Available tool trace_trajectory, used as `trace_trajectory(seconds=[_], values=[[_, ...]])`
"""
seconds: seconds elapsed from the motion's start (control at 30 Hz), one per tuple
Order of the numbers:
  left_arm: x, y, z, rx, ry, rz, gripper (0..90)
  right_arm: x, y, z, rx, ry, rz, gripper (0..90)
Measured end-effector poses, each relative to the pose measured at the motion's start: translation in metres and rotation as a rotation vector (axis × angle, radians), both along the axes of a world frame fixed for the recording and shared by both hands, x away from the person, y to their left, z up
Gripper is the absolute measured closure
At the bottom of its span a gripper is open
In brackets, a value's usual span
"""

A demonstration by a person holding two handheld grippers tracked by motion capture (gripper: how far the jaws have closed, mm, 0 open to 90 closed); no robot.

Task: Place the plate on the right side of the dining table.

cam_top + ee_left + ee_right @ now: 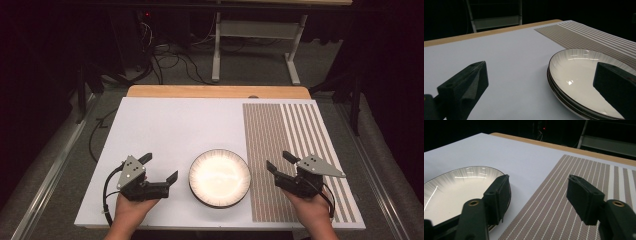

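A white plate (219,177) with a dark ribbed rim sits near the front middle of the white table top (175,125). In the left gripper view the plate (579,75) seems to rest on at least one more plate. My left gripper (160,168) is just left of it, open, with nothing in its jaws (540,68); its right jaw stands in front of the plate's near side. My right gripper (278,161) is just right of the plate over the striped placemat (290,150), open and empty (538,180), its left jaw near the plate's rim (461,187).
The brown striped placemat (574,195) covers the table's right part. A wooden edge (215,91) runs along the far side. Beyond it a white desk frame (255,45) and loose cables (170,60) stand on the dark floor.
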State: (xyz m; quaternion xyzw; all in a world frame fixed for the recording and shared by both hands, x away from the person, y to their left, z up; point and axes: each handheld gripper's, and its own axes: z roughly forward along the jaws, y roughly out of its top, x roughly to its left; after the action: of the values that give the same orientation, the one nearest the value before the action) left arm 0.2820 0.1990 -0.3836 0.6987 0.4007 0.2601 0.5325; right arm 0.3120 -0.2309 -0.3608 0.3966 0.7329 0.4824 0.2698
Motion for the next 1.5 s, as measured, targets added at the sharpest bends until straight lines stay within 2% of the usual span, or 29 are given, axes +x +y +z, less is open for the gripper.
trace_trajectory(seconds=[0.07,0.27,0.57,0.7,0.87,0.93,1.17,1.5], values=[[0.000,0.000,0.000,0.004,-0.003,0.007,0.5,0.003,0.001,0.002,-0.005,-0.001,-0.005,41.7],[0.000,0.001,0.000,-0.002,-0.002,0.010,0.4,0.014,0.007,0.005,-0.018,0.027,0.019,56.8],[-0.001,0.000,0.000,-0.002,-0.006,0.008,0.4,0.021,0.021,0.003,-0.052,0.057,0.041,62.5],[-0.001,0.000,0.000,0.004,-0.005,0.012,0.4,0.026,0.027,0.005,-0.063,0.066,0.051,69.9],[0.000,-0.001,-0.001,0.011,0.004,0.009,0.5,0.030,0.034,0.005,-0.094,0.058,0.086,75.5],[0.001,-0.002,-0.002,0.021,0.014,0.006,0.4,0.030,0.039,0.003,-0.107,0.077,0.117,78.8],[0.004,-0.003,-0.004,0.053,0.042,0.005,0.8,0.026,0.041,-0.006,-0.117,0.091,0.169,90.0],[0.003,-0.004,-0.004,0.049,0.022,-0.008,1.2,0.021,0.040,-0.015,-0.140,0.148,0.212,90.0]])
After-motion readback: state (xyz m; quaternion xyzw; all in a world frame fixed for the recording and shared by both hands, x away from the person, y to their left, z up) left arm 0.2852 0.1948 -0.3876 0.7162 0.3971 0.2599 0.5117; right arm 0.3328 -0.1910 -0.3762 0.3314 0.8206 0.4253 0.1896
